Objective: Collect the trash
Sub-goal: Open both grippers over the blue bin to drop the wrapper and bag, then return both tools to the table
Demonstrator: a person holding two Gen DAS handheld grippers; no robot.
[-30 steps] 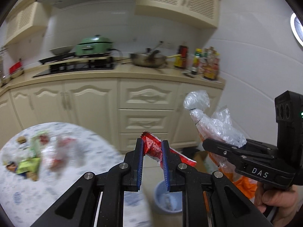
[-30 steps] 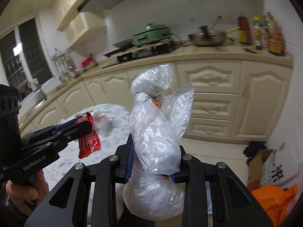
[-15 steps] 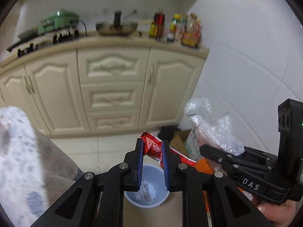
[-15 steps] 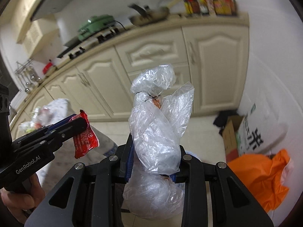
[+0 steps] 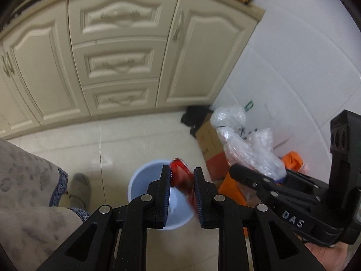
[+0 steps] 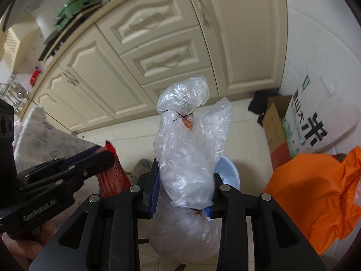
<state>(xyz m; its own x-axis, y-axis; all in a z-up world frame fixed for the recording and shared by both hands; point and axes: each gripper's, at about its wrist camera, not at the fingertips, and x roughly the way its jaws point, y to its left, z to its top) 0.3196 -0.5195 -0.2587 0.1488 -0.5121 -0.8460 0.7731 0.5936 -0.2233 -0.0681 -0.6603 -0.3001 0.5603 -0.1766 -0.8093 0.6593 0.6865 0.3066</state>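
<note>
1. Setting: kitchen floor of pale tiles in front of cream cabinets (image 5: pixel 121 63); white tiled wall to the right. A second ago both views showed the counter with stove and pans; now both look steeply down, the counter only at the top edge.
2. Bin: light blue waste bin (image 5: pixel 144 180) on the floor, directly under the left gripper (image 5: pixel 181 189); a second ago it was only a small patch low in that view. In the right wrist view its rim (image 6: pixel 227 171) peeks out behind the bag.
3. Red wrapper (image 5: pixel 182 180): between the left gripper's blue pads, blurred and sagging toward the bin. The jaws have just been opening; the gap is visibly wider, and the wrapper looks loose rather than pinched.
4. Clear plastic bag (image 6: pixel 187 153), knotted: between the pads of the right gripper (image 6: pixel 183 194), whose jaws have also just been opening; whether the pads press it, I cannot tell.
5. Nearby: orange bag (image 6: pixel 315 194), cardboard box (image 6: pixel 275 131), slippered foot (image 5: pixel 79 187).
6. Judgement: carry is over, release has begun; wrapper appears set to fall in, bag sits slightly off the bin's centre.
</note>
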